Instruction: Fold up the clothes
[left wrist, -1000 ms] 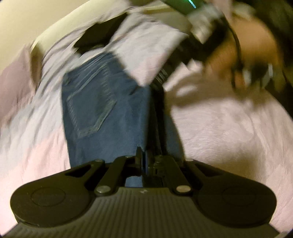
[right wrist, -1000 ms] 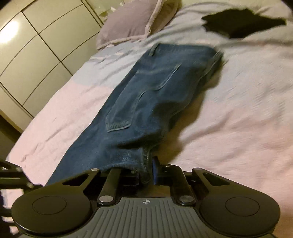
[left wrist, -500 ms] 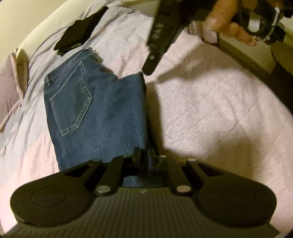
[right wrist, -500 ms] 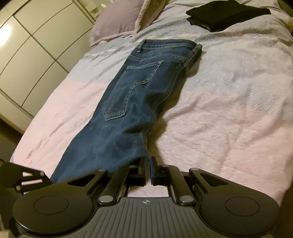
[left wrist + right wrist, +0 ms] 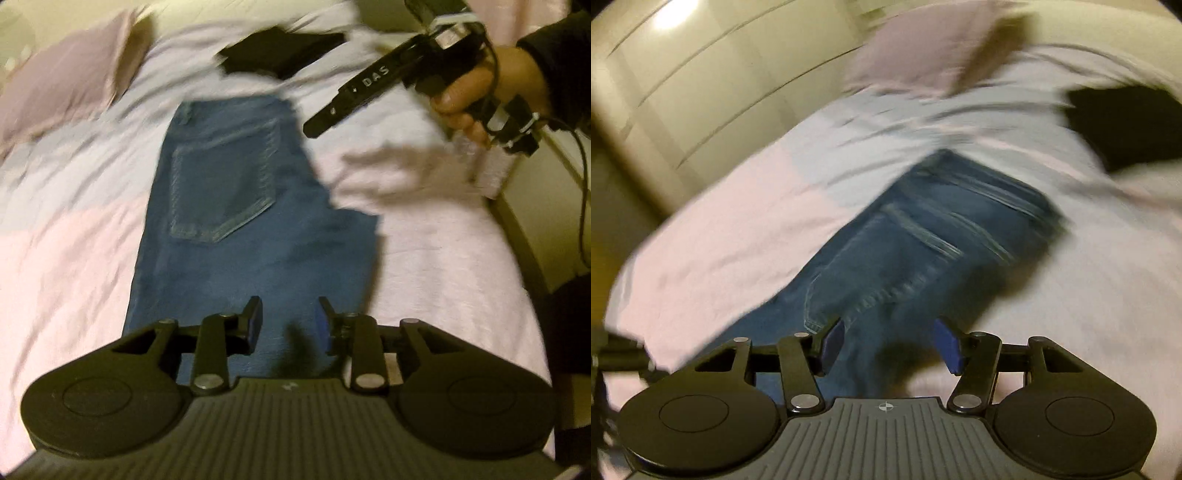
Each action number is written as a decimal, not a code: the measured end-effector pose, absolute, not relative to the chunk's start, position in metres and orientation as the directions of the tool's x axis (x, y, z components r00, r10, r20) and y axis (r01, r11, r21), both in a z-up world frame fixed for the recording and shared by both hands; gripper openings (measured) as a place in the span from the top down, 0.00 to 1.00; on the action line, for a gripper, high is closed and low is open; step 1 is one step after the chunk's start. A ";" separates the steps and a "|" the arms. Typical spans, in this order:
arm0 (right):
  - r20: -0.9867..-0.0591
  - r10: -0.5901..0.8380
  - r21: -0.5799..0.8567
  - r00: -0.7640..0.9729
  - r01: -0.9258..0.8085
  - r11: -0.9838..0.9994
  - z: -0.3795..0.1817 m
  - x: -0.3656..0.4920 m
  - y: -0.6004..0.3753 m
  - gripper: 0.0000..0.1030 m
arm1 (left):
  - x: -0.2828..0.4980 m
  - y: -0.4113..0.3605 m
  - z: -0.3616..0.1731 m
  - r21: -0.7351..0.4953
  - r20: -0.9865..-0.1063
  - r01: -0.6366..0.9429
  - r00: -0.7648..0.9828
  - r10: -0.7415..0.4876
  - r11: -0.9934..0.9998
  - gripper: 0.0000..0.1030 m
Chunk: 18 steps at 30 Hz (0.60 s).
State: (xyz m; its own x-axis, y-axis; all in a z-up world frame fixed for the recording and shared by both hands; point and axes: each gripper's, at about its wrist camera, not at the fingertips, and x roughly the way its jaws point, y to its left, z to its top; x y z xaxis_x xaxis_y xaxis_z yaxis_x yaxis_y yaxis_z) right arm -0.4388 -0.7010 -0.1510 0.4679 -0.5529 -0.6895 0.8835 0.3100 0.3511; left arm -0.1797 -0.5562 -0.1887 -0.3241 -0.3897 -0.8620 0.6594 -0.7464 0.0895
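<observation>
Bed (image 5: 424, 229) blurred; jeans (image 5: 236, 236) flat, both jaws apart.

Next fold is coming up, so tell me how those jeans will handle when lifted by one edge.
The jeans lie flat on the bed, so they will probably droop, not hold shape. Thick doubled denim likely feels heavy. Its rough weave should not slip easily.

A pale pink quilted bedspread (image 5: 424, 236) covers the bed and shows shallow creases. A mauve fabric pillow (image 5: 66, 85) lies at the head of the bed, at the upper left in the left wrist view. Cream panelled wardrobe doors (image 5: 701, 85) stand beside the bed, with a light reflection on an upper panel; both views are motion-blurred, so finer detail cannot be resolved.
</observation>
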 end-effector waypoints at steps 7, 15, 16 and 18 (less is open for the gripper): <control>-0.826 -0.268 0.225 0.495 0.727 0.649 -0.181 -0.421 -0.782 0.44 | -0.200 -0.568 -0.225 0.059 -0.938 0.711 -0.201 -0.282 -0.701 0.74; -0.781 -0.286 0.041 0.555 0.503 0.863 -0.144 -0.409 -0.852 0.43 | -0.145 -0.615 -0.217 0.058 -0.925 0.850 -0.152 -0.348 -0.524 0.65; -0.788 -0.281 0.004 0.547 0.462 0.887 -0.148 -0.402 -0.863 0.44 | -0.138 -0.621 -0.220 0.057 -0.928 0.857 -0.143 -0.343 -0.512 0.65; -0.809 -0.251 -0.052 0.532 0.360 0.931 -0.157 -0.386 -0.881 0.44 | -0.123 -0.631 -0.226 0.056 -0.934 0.872 -0.127 -0.333 -0.487 0.65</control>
